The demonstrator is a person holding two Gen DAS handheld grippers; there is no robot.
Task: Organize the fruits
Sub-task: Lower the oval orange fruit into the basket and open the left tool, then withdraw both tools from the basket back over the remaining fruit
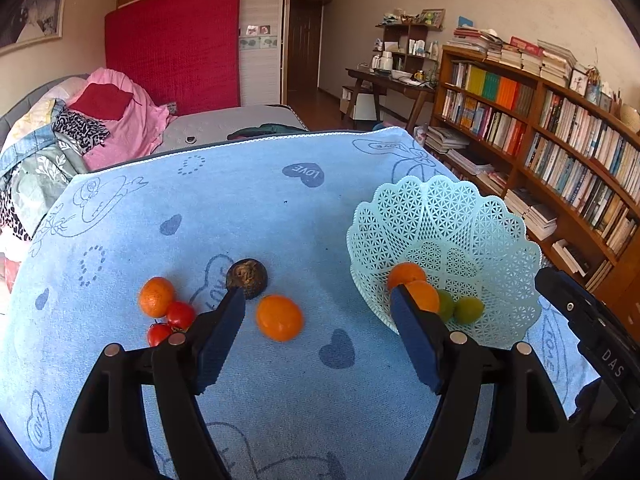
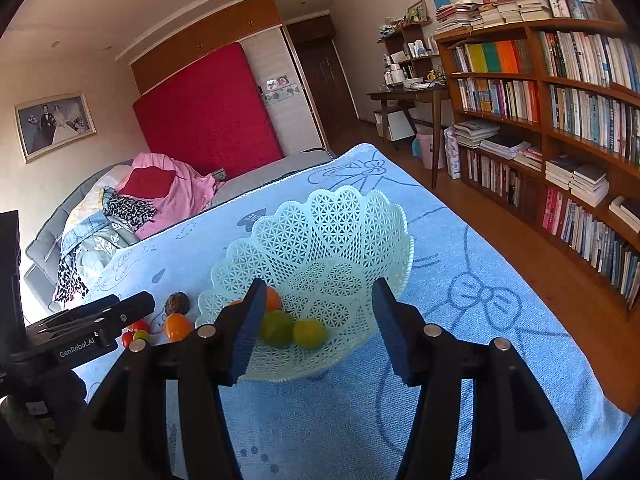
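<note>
Nearest the left wrist camera, the left claw [image 1: 318, 312] stood spread wide with nothing between its blue pads, hanging over the blue towel-covered table [image 1: 280, 208]. Just ahead, inside the gap but nearer the left pad, lay a loose orange [image 1: 279, 317] on the cloth, not touched by either pad. Being round, it offered no long axis to line up with; what mattered, I judged, was that it sat slightly left of the claw's centre line and a little forward, so a small shift that way and a drop would straddle it. Just past it rested a dark, wrinkled brown fruit [image 1: 247, 278], and to the left a second orange [image 1: 156, 297] touching two cherry tomatoes [image 1: 171, 323].

To the right stood the pale green lattice basket [image 1: 444, 216], already holding two oranges [image 1: 414, 286] and two green citrus fruits [image 1: 460, 307].

In the right wrist view the right claw [image 2: 318, 328] hovered parted and empty at the near rim of that basket [image 2: 320, 220], the green fruits [image 2: 294, 331] showing between its pads but not gripped. The left claw was plainly the nearer to the loose fruit; the right sat by the basket, well apart from it.

Beyond the table lay a bed with heaped clothes [image 1: 92, 128], and bookshelves [image 1: 560, 136] lined the right wall.
</note>
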